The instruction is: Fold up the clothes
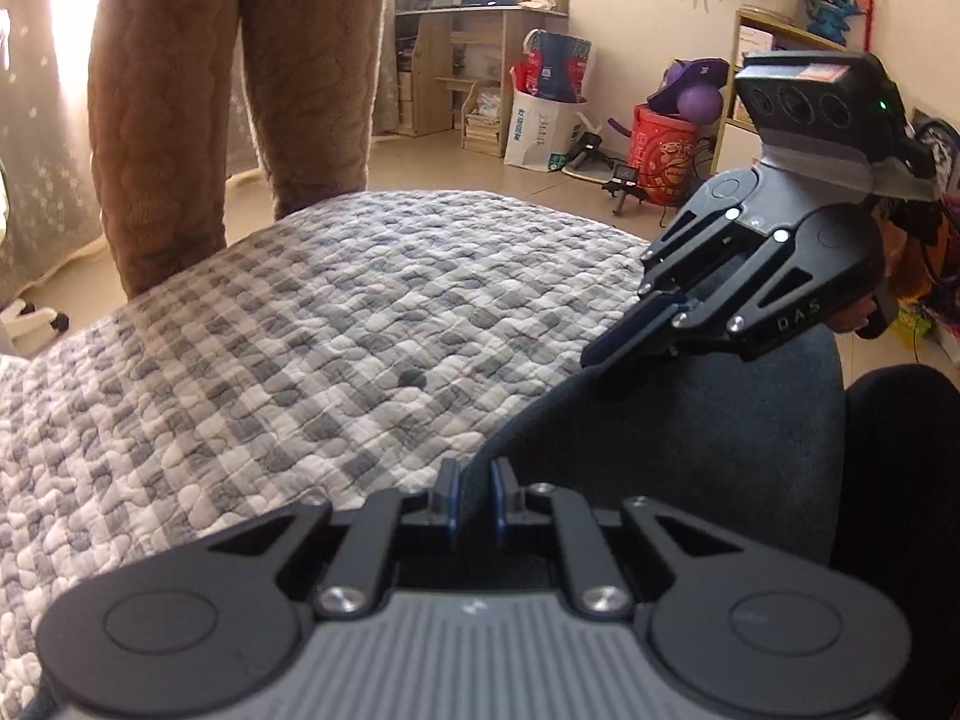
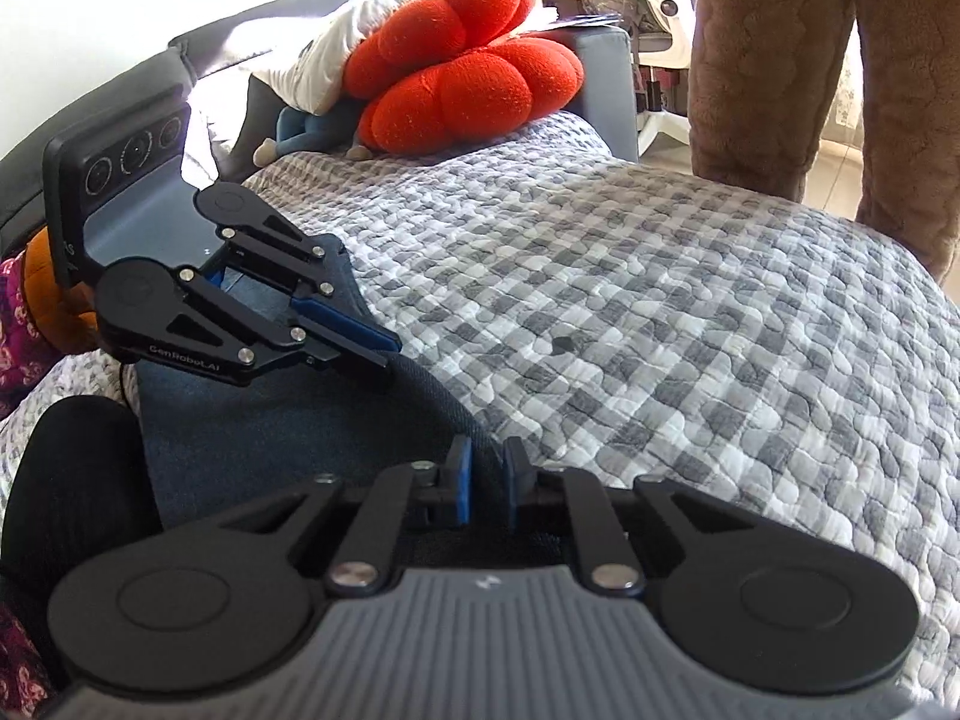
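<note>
A dark blue-grey garment (image 1: pixel 690 420) lies at the near edge of a grey checked quilt (image 1: pixel 300 330). My left gripper (image 1: pixel 474 495) is shut on the garment's edge, with cloth between its blue pads. My right gripper (image 2: pixel 485 480) is shut on the same garment (image 2: pixel 288 420) further along that edge. Each gripper shows in the other's view: the right one (image 1: pixel 606 354) at the right, the left one (image 2: pixel 384 354) at the left, both pinching the cloth's edge just above the quilt.
A person in brown fleece trousers (image 1: pixel 180 120) stands at the far side of the quilt. A red flower-shaped cushion (image 2: pixel 462 60) and a white pillow (image 2: pixel 324 60) lie at the sofa's end. Shelves, bags and a red bucket (image 1: pixel 660 150) stand on the floor beyond.
</note>
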The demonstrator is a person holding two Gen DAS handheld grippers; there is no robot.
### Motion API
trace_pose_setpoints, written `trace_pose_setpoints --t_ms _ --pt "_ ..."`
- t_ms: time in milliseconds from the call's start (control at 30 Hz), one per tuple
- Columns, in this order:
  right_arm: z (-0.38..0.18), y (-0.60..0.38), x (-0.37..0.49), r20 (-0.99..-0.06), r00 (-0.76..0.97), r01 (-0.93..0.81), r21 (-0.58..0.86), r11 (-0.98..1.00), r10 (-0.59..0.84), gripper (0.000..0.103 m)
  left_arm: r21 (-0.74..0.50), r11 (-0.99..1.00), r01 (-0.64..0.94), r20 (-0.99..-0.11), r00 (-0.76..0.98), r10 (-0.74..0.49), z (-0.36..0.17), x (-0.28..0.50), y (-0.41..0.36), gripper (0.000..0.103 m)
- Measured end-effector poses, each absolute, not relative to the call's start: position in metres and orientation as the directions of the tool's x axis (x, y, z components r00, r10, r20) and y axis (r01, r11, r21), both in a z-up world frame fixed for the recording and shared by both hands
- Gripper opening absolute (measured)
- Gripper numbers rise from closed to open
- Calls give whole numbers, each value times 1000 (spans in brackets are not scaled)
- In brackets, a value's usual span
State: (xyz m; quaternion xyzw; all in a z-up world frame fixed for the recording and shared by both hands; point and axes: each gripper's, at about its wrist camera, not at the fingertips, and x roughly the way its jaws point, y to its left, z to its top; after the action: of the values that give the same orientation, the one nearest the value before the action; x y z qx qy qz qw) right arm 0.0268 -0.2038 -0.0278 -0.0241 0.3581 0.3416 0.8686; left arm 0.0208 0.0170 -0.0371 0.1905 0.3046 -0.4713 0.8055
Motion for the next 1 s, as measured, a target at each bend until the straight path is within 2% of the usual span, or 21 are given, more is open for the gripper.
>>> trace_pose_setpoints --t_ms 200,333,467,500,533,567,600,667,767,833,933,1000 --pt "-26 -190 10 -681 454 -679 154 718 575 17 74 398 914 -714 328 -619 -41 2 20 10" --pt "-33 -180 15 -701 468 -676 107 729 538 19 46 426 904 -722 325 -610 -49 10 20 11" --pt "-36 -183 30 -693 528 -620 81 781 491 16 -7 489 872 -692 349 -632 -47 24 19 11" --pt "-36 -186 34 -685 565 -582 65 811 460 24 -6 510 860 -677 371 -635 -45 25 19 20" --pt "-36 -188 39 -676 601 -541 49 840 427 24 11 538 843 -670 405 -622 -42 25 19 41" --pt "-36 -193 42 -675 631 -494 30 869 382 24 31 568 823 -664 441 -604 -40 26 19 51" --pt "-36 -198 45 -674 658 -446 11 895 336 24 42 580 814 -661 458 -595 -39 25 19 54" --pt "-34 -209 43 -668 671 -407 30 913 321 24 40 575 817 -663 452 -597 -38 19 22 54" --pt "-30 -221 25 -659 670 -395 71 916 340 30 52 549 834 -663 440 -605 -37 4 27 57" --pt "-28 -228 8 -657 680 -377 67 924 325 34 60 533 844 -662 433 -611 -39 -2 29 67" --pt "-30 -241 -12 -662 690 -334 68 940 293 35 104 566 818 -693 468 -548 -51 3 27 69" --pt "-33 -250 -20 -668 692 -292 85 953 272 35 89 599 796 -691 482 -538 -56 12 30 69"
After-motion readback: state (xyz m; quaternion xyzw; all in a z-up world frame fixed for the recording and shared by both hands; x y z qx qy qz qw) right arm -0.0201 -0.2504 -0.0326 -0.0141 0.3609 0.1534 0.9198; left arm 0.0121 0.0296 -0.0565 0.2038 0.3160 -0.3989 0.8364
